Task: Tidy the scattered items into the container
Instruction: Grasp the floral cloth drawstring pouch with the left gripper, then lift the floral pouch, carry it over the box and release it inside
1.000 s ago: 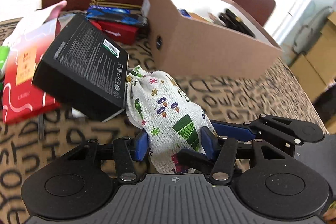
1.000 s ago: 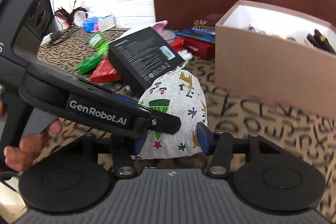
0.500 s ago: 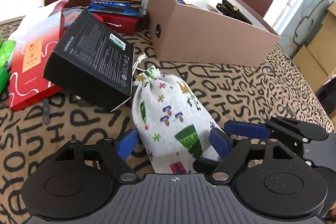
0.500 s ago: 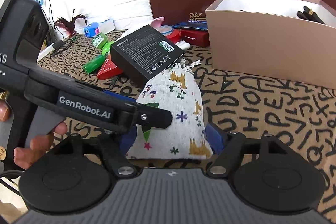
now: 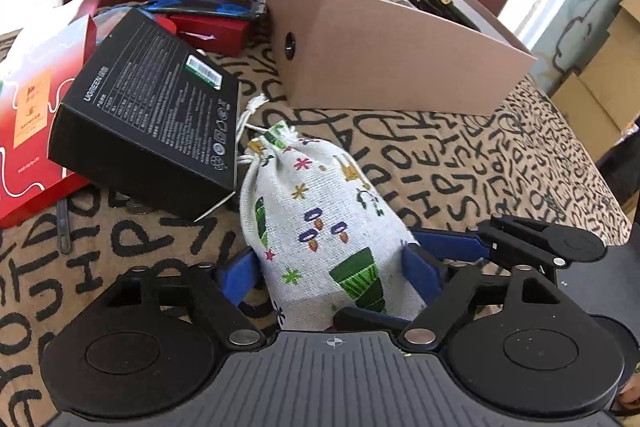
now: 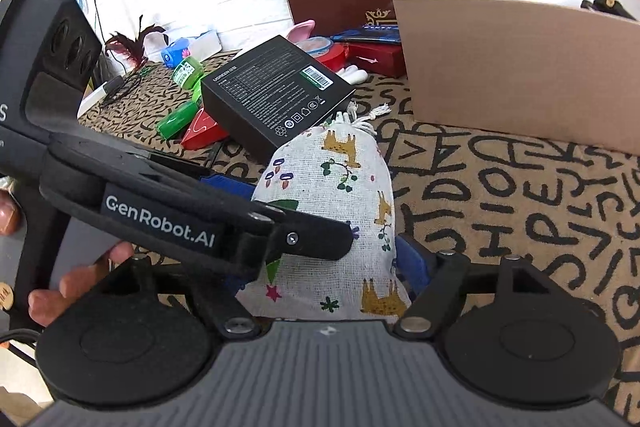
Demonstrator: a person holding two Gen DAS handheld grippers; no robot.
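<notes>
A white drawstring pouch [image 5: 320, 223] with a printed festive pattern lies on the patterned cloth; it also shows in the right wrist view [image 6: 340, 211]. My left gripper [image 5: 332, 271] has its blue pads against both sides of the pouch's base. My right gripper [image 6: 328, 267] also closes on the pouch base, with its left finger hidden behind the left gripper's arm. The tan open box [image 5: 392, 55] stands beyond, with dark items inside; it also shows in the right wrist view [image 6: 520, 67].
A black UGREEN box [image 5: 148, 115] leans beside the pouch's neck, on a red box [image 5: 28, 115]. A red case and blue packet [image 5: 204, 11] lie by a brown board. Green bottles [image 6: 180, 95] lie at left. Cardboard boxes [image 5: 600, 87] stand right.
Both grippers opened half a second ago and have closed in on the pouch base again. The pouch has come down from its lifted position onto the cloth.
</notes>
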